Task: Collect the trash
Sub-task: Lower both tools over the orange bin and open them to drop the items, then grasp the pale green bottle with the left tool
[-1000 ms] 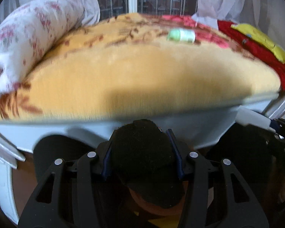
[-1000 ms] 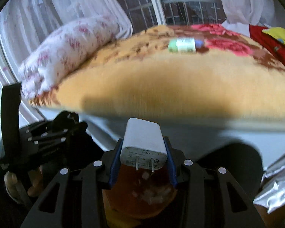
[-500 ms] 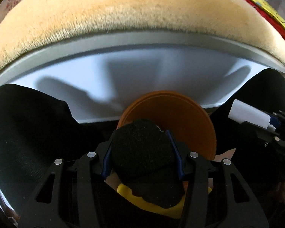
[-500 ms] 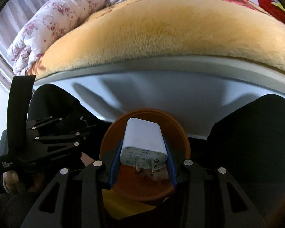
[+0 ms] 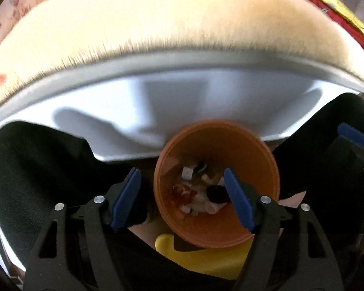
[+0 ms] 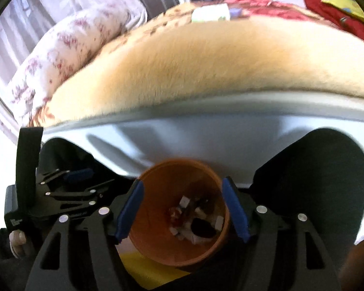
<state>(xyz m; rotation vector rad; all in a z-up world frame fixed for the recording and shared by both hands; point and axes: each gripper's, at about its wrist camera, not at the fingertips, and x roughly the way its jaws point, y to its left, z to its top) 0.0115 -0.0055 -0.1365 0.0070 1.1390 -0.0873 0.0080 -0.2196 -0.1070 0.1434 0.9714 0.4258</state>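
An orange bin stands on the floor below both grippers, between a person's dark-clad knees. It holds white scraps, red bits and a black lump. My left gripper hangs over the bin's rim; its jaws are opening and nothing is between the blue pads. In the right wrist view my right gripper hangs over the same bin, its jaws also opening and empty. The black lump and a white piece lie inside. Each gripper appears in the other's view: the right gripper and the left gripper.
A bed with a fuzzy yellow blanket and a pale grey frame rises just behind the bin. A green-and-white bottle lies on the blanket, and a floral quilt is at the left. A yellow object sits under the bin.
Both grippers sank over the bin and tilted down. The left let go of the black lump and the right of the white charger; both jaws now stand apart and empty.
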